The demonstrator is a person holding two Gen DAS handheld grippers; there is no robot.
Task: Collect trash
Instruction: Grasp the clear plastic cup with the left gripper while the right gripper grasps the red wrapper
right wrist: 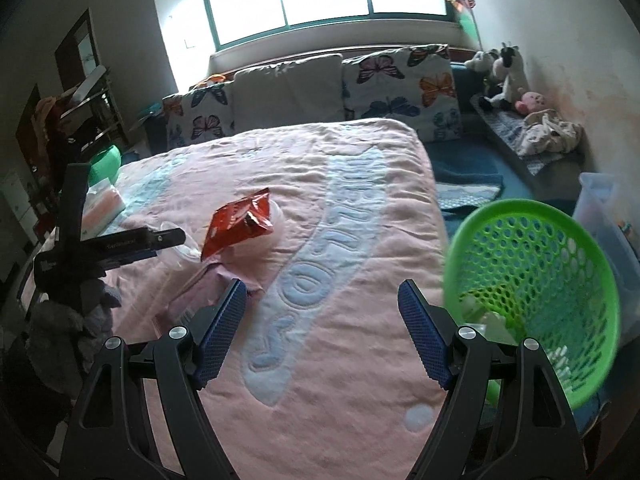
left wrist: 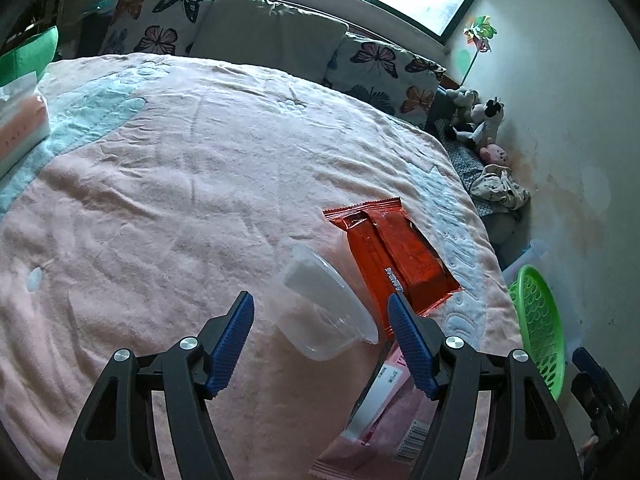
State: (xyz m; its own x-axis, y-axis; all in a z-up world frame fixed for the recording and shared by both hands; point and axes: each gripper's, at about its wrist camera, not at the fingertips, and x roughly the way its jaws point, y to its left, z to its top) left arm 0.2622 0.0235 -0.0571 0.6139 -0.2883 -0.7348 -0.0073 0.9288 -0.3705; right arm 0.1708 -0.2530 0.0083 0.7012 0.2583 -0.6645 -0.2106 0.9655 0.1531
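Note:
A clear plastic cup [left wrist: 320,304] lies on its side on the pink blanket [left wrist: 180,200], between the blue pads of my left gripper [left wrist: 320,298]. The pads stand a little off it on both sides, so the gripper is open. An orange snack wrapper [left wrist: 396,256] lies just beyond the cup, and a pink wrapper [left wrist: 388,412] lies under the right finger. In the right wrist view my right gripper [right wrist: 322,292] hangs open and empty over the blanket. There the left gripper [right wrist: 170,244] shows at the cup [right wrist: 182,250], beside the orange wrapper [right wrist: 240,224].
A green mesh basket [right wrist: 532,272] with some white scraps inside tilts off the bed's right edge, close to my right finger. A tissue pack [right wrist: 102,204] lies at the bed's left side. Butterfly pillows [right wrist: 400,88] line the head. Stuffed toys [right wrist: 504,76] and a clear bin [right wrist: 600,208] stand by the wall.

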